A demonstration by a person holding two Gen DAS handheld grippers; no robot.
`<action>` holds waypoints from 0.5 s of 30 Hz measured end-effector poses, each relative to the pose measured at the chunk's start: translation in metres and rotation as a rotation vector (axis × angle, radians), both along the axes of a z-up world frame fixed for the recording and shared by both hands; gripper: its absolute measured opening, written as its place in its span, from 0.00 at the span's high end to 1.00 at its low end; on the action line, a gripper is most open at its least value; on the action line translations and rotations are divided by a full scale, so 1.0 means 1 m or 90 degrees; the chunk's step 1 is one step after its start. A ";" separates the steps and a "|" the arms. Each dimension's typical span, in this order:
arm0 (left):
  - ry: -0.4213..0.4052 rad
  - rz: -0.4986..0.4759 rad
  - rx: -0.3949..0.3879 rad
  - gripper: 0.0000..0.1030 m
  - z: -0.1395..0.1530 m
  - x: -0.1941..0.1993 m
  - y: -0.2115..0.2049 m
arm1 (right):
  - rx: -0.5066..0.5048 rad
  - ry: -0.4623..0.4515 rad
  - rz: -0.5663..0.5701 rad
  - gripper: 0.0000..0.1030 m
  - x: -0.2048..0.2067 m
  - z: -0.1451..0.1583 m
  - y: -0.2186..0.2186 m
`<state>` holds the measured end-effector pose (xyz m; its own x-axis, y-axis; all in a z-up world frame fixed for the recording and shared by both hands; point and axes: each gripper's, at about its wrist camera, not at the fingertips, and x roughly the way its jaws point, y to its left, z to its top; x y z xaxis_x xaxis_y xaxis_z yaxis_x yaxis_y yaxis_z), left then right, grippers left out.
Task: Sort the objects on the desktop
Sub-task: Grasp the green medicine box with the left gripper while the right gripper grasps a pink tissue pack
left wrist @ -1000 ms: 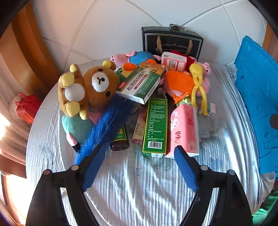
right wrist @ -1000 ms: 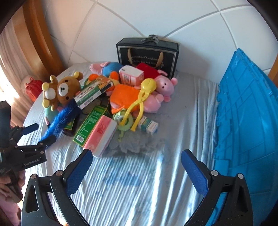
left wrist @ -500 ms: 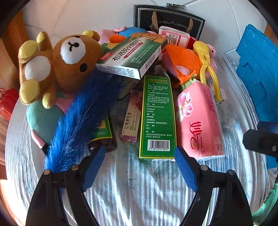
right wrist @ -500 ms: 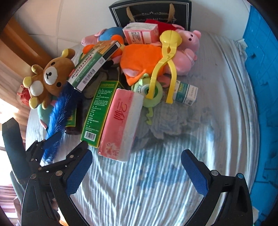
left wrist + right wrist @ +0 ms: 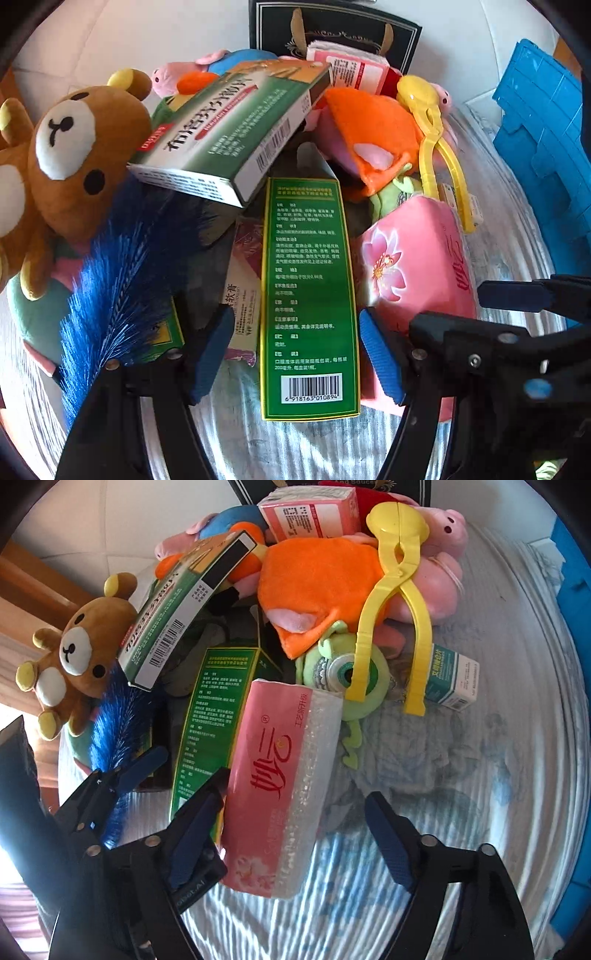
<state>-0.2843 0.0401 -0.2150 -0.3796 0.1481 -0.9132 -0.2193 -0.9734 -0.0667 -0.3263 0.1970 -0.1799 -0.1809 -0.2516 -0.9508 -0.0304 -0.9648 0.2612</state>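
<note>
A round surface (image 5: 480,812) draped in a rumpled, pale blue striped cloth carries an unsorted heap, with a blue plastic crate (image 5: 546,147) at its edge and a black gift bag (image 5: 332,33) with tan handles behind; nothing in view has yet been set apart, so the sorting looks barely begun and nearly all of it remains; largest in the pile are a brown plush bear (image 5: 74,155) with a white muzzle and an orange plush toy (image 5: 321,579), with a pink plush pig (image 5: 443,565) beside it; a soft pink plastic-wrapped tissue pack (image 5: 280,782) lies at the near edge, touching a long green carton (image 5: 308,295) with a barcode; a white-and-green medicine box (image 5: 229,136) rests tilted on top of the heap; a blue bristle brush (image 5: 114,280), yellow plastic tongs (image 5: 395,602), a green one-eyed plush (image 5: 343,672) and a small teal-and-white box (image 5: 452,681) fill out the rest; the left gripper (image 5: 295,354) points down with its blue-padded fingers closing either side of the green carton, not visibly pressing it yet; the right gripper (image 5: 295,845) likewise straddles the tissue pack, its fingers closing, the far one apart from the wrap.
</note>
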 end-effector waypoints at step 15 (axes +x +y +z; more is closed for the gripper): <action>-0.052 -0.010 -0.007 0.49 -0.012 0.021 0.005 | 0.123 0.016 0.060 0.51 0.018 0.011 0.000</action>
